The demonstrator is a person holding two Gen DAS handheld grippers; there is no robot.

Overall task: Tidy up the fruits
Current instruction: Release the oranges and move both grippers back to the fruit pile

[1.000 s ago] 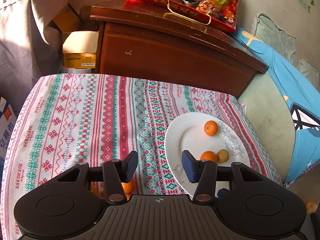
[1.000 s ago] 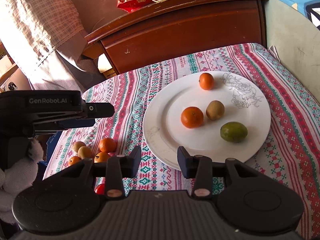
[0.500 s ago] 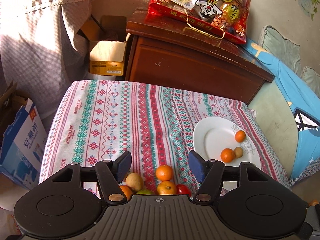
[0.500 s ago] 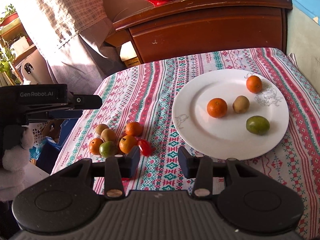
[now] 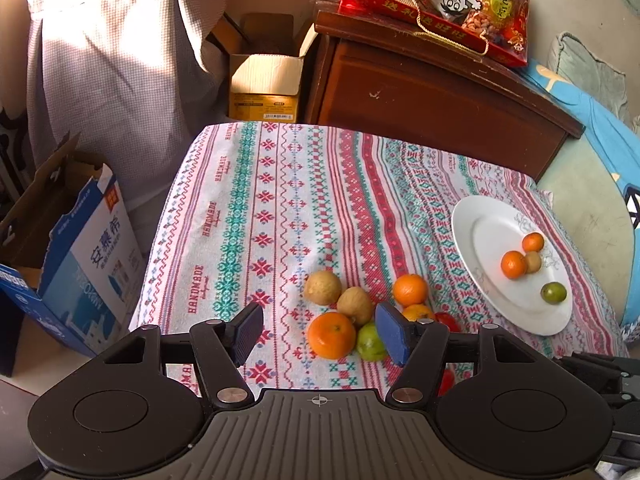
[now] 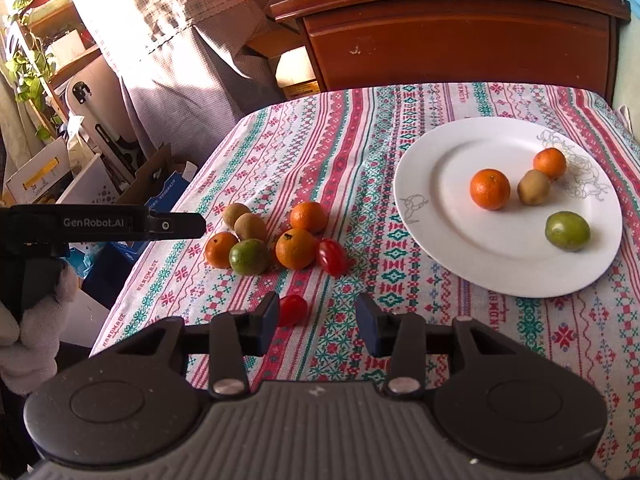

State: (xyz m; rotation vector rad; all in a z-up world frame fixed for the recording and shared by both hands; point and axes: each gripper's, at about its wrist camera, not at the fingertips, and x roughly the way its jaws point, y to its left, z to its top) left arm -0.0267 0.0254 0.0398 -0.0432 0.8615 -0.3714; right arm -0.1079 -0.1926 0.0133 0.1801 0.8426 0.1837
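The left claw [image 5: 320, 334] hung open and empty above the loose fruit cluster [image 6: 272, 240] of tangerines, kiwis, a green fruit and cherry tomatoes on the patterned tablecloth [image 5: 256, 208] covering the table. The right claw [image 6: 316, 322] was partly open, gripping nothing, with one cherry tomato [image 6: 293, 309] just beside its left pad. The white plate [image 6: 440, 200] to the right held two tangerines, a kiwi [image 6: 533, 187] and a green fruit [image 6: 567, 230].

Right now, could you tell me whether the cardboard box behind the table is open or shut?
Open. The cardboard box has its top flaps standing up and apart, so its dark inside shows; what it holds cannot be seen.
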